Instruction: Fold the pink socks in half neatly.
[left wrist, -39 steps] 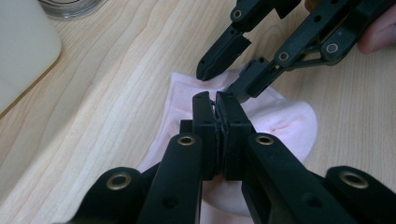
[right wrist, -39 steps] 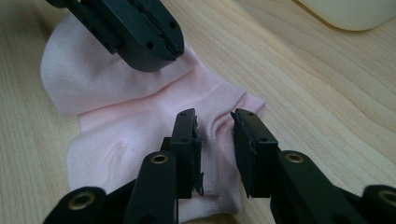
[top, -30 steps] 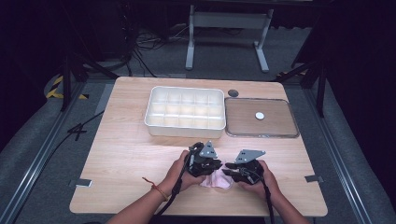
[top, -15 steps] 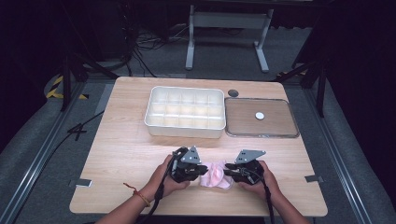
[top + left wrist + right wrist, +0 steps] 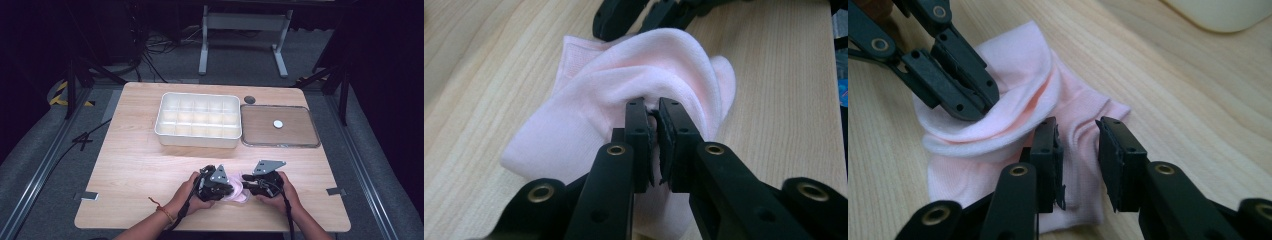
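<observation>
The pink cloth [image 5: 235, 190] lay crumpled near the front edge of the desk [image 5: 135, 165], between the two grippers and well apart from the white compartment tray [image 5: 197, 120] farther back. The left gripper [image 5: 226, 189] lay low in the person's left hand [image 5: 192, 192], its jaws pointing across toward the other hand. In the left gripper view those jaws were pressed almost together on a raised fold of the pink cloth [image 5: 634, 85], a sliver of fabric pinched between the pads. The rest of the cloth bulged up and over in front of them.

The right gripper [image 5: 245, 186] faced it from the opposite side, held in the right hand [image 5: 280, 192], with its grey plate tilted upward. In the right gripper view its jaws stood partly apart over a flat part of the pink cloth [image 5: 1078, 130]; the fabric lay between and beneath them, but I could not tell whether the pads were pressing on it. The left gripper [image 5: 975, 107] showed there too, biting the folded edge just beyond.

Both forearms came in from the near side, angled inward so that the hands nearly met. A shallow tray [image 5: 310, 137] with a small white disc [image 5: 278, 123] sat beside the white one.
</observation>
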{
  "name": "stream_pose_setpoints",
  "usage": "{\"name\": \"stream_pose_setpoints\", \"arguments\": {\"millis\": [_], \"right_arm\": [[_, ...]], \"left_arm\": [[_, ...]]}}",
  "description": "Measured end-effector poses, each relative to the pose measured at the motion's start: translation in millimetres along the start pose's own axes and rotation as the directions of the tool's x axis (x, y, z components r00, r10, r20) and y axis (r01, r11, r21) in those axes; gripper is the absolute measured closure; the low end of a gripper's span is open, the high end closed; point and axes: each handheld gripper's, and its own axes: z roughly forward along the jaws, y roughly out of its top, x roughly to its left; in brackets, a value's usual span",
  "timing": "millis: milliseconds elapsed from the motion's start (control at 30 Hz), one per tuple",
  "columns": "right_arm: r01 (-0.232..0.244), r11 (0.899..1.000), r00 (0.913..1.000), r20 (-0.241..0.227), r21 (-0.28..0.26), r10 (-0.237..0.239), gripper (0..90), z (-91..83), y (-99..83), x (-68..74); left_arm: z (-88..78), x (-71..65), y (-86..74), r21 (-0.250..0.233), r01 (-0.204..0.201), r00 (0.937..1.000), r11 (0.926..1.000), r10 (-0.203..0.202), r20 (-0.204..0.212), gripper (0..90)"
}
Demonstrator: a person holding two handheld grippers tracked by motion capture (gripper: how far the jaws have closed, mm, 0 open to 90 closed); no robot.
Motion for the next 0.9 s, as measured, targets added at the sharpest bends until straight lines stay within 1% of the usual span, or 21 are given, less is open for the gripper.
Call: {"name": "stream_pose_setpoints", "arguments": {"millis": [33, 100, 167, 233, 300, 333, 367, 400, 433, 467, 500, 567, 600, 633, 667, 700, 733, 800, 833, 867, 900], "right_arm": [[-0.001, 1.0, 0.9999, 0.013, -0.007, 0.001, 71.1, -2.7, 1.1, 0.0], [0.005, 0.999, 0.9991, 0.043, -0.042, -0.004, 72.3, -11.0, 4.9, 0.5], [0.011, 0.996, 0.9996, 0.029, -0.092, -0.008, 73.8, -18.0, 9.9, 5.2], [0.038, 0.993, 0.9993, 0.011, -0.116, -0.037, 74.2, -19.9, 14.9, 14.3], [0.063, 0.991, 0.9978, -0.012, -0.121, -0.065, 75.3, -17.1, 18.2, 23.2], [0.083, 0.99, 0.9961, -0.019, -0.111, -0.086, 75.5, -14.2, 19.2, 27.0], [0.097, 0.991, 0.9946, -0.027, -0.089, -0.1, 76.1, -10.8, 19.4, 30.2], [0.106, 0.992, 0.9938, -0.027, -0.071, -0.108, 76.4, -8.2, 19.1, 31.6], [0.124, 0.991, 0.9918, -0.023, -0.042, -0.125, 76.6, -4.0, 17.7, 32.2], [0.13, 0.991, 0.9911, -0.025, -0.023, -0.131, 76.7, -1.1, 15.8, 32.2], [0.131, 0.991, 0.9911, -0.022, -0.007, -0.131, 76.7, 1.1, 13.6, 31.9], [0.136, 0.991, 0.9905, -0.024, 0.019, -0.136, 76.8, 5.9, 9.2, 31.5], [0.139, 0.99, 0.9902, -0.024, 0.028, -0.138, 76.9, 7.3, 7.3, 32.4], [0.136, 0.99, 0.9904, -0.024, 0.026, -0.136, 76.8, 7.1, 7.4, 31.7], [0.135, 0.99, 0.9905, -0.03, 0.026, -0.135, 77.0, 6.6, 7.8, 31.4], [0.135, 0.991, 0.9905, -0.03, 0.027, -0.134, 77.3, 6.8, 7.7, 31.3], [0.131, 0.991, 0.9912, -0.025, 0.026, -0.13, 77.9, 7.7, 7.1, 31.0], [0.122, 0.992, 0.9922, -0.028, 0.021, -0.121, 78.6, 8.7, 5.9, 31.2], [0.122, 0.992, 0.9921, -0.029, 0.021, -0.122, 78.7, 8.7, 5.9, 31.6], [0.12, 0.993, 0.9925, -0.027, 0.022, -0.119, 78.9, 8.9, 5.8, 32.0], [0.121, 0.992, 0.9925, -0.025, 0.022, -0.12, 79.1, 9.1, 5.8, 32.6]], "left_arm": [[-0.1, -0.1, -0.4, -0.001, 0.001, 1.0, 1.0, -0.001, 0.001, 82.6], [-0.4, -0.6, -0.8, 0.002, -0.003, 1.0, 1.0, 0.003, 0.001, 81.1], [0.0, -0.5, -1.3, -0.01, -0.006, 1.0, 0.9999, 0.006, 0.001, 79.5], [-1.7, -0.5, -1.4, -0.014, -0.004, 1.0, 0.9999, 0.004, -0.006, 75.9], [-6.5, -0.9, -1.1, -0.017, -0.007, 0.9996, 0.9998, 0.006, -0.026, 69.5], [-10.4, -1.5, -2.0, -0.025, -0.001, 0.9997, 0.9997, 0.001, -0.023, 69.7], [-14.7, -1.3, -2.8, -0.023, -0.004, 0.9996, 0.9997, 0.003, -0.028, 69.2], [-20.9, -1.6, -5.1, -0.041, 0.013, 0.9991, 0.9991, -0.015, -0.04, 67.6], [-26.3, -1.2, -7.6, -0.046, 0.026, 0.9981, 0.9986, -0.028, -0.054, 64.5], [-30.5, -0.1, -10.7, -0.054, 0.045, 0.9967, 0.9975, -0.049, -0.065, 61.4], [-33.3, 1.1, -14.4, -0.057, 0.076, 0.9942, 0.9954, -0.08, -0.072, 58.0], [-35.8, 2.4, -23.1, -0.053, 0.123, 0.9898, 0.9909, -0.127, -0.065, 54.0], [-35.9, 2.1, -26.6, -0.048, 0.133, 0.9882, 0.99, -0.136, -0.069, 52.4], [-35.9, 2.0, -29.7, -0.039, 0.141, 0.9871, 0.9892, -0.144, -0.071, 51.0], [-34.7, 1.2, -31.7, -0.045, 0.16, 0.9845, 0.986, -0.163, -0.065, 49.5], [-33.7, 0.8, -33.5, -0.044, 0.171, 0.9823, 0.9842, -0.174, -0.069, 47.7], [-32.8, 0.6, -34.0, -0.045, 0.175, 0.9814, 0.9834, -0.178, -0.07, 45.4], [-31.2, 0.8, -33.4, -0.06, 0.194, 0.9791, 0.9791, -0.197, -0.05, 45.6], [-29.6, 1.4, -32.9, -0.068, 0.218, 0.975, 0.9736, -0.22, -0.027, 45.2], [-27.4, 1.4, -32.4, -0.072, 0.234, 0.9718, 0.9696, -0.235, -0.017, 44.2], [-26.1, 1.0, -31.9, -0.074, 0.239, 0.9705, 0.9682, -0.24, -0.016, 43.8]]}}
